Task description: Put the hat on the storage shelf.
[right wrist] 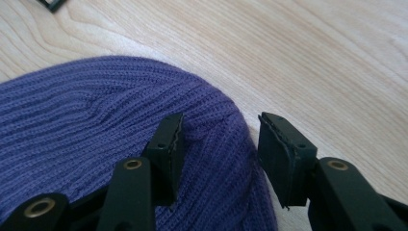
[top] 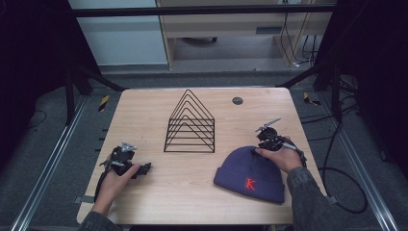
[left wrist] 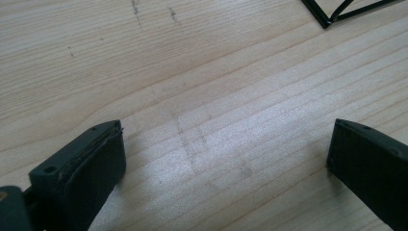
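1. Right gripper [right wrist: 219, 144] — jaws partly apart, straddling the rounded crown edge of the purple beanie [right wrist: 96, 144]. One pad sits on the knit, the other over the edge beside bare wood; no pinch visible yet.
2. Left gripper [left wrist: 226, 159] — jaws wide, nothing between them, parked low over the table [left wrist: 216, 72].
3. Progress, as I judge it: early. The grab on the hat is being set up, not made; lifting and placing are all left.
4. Beanie [top: 250, 175] lies flat near the table's front right, just ahead of the wire rack [top: 190, 122], apart from it.
5. Look of it — ribbed knit, folded cuff, red "K" on the cuff; soft, limp.
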Demonstrator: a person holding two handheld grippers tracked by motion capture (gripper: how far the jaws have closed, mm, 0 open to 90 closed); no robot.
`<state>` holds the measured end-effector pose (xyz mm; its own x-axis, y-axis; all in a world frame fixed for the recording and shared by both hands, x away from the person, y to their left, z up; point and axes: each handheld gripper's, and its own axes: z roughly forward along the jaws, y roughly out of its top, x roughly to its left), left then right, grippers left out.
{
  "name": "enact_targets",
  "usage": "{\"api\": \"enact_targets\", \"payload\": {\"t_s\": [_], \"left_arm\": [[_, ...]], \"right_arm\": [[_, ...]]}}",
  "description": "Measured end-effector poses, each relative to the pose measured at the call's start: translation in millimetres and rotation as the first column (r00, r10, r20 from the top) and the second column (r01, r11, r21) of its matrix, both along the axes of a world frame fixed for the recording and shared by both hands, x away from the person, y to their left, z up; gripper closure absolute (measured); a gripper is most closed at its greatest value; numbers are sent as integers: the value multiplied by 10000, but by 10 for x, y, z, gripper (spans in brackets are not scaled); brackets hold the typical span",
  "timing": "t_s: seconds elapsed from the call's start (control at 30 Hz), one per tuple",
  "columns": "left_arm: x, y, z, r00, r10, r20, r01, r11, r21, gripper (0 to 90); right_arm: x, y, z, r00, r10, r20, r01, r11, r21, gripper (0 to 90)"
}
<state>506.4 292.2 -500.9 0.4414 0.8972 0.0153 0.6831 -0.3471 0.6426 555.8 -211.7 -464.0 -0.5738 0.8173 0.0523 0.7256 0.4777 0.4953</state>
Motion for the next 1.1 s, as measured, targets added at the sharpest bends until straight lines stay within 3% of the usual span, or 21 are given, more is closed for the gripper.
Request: {"api": "enact_targets", "payload": {"t_s": [0.17, 0.27, 0.33, 0.47, 0.67, 0.73, 0.83, 0.9, 0.97, 1.0, 1.1], "left_arm": [[3, 0, 2, 10000, -17, -7, 17, 10000, 23, 0], [5, 0, 3, 10000, -28, -16, 28, 10000, 37, 0], [6, -1, 4, 10000, -34, -26, 34, 10000, 33, 0], [1, -6, 3, 10000, -98, -14, 98, 9999, 46, 0], [-11, -9, 7, 9992, -397, -79, 397, 9992, 33, 0], [-12, -9, 7, 9988, -483, -75, 483, 9988, 33, 0], [-15, -7, 10, 9983, -582, -96, 582, 9983, 49, 0], [-21, -8, 23, 9977, -654, -187, 654, 9979, -19, 8], [-24, -6, 38, 9975, -680, -206, 676, 9976, -174, 36], [-25, -1, 54, 9974, -712, -148, 709, 9973, -181, 37], [-30, 9, 81, 9972, -750, -37, 749, 9970, -203, 37]], "right_arm": [[22, 35, -37, 9996, 21, -264, -24, 9999, -117, 582], [15, 39, -37, 9994, 120, -311, -125, 9998, -148, 676], [0, 41, -21, 9994, 217, -259, -222, 9996, -189, 784], [-41, 44, 11, 9991, 408, -144, -410, 9991, -116, 824], [-146, 22, 167, 9976, 473, 507, -490, 9983, 317, 832], [-254, 0, 295, 9917, 707, 1070, -774, 9952, 598, 835], [-320, -14, 369, 9878, 785, 1347, -886, 9936, 707, 837], [-454, -25, 522, 9777, 966, 1865, -1171, 9879, 1022, 838], [-487, -25, 557, 9755, 995, 1964, -1224, 9865, 1084, 838], [-578, -11, 655, 9670, 1103, 2298, -1397, 9834, 1159, 839], [-689, 30, 752, 9584, 1255, 2563, -1614, 9791, 1241, 841]]}}
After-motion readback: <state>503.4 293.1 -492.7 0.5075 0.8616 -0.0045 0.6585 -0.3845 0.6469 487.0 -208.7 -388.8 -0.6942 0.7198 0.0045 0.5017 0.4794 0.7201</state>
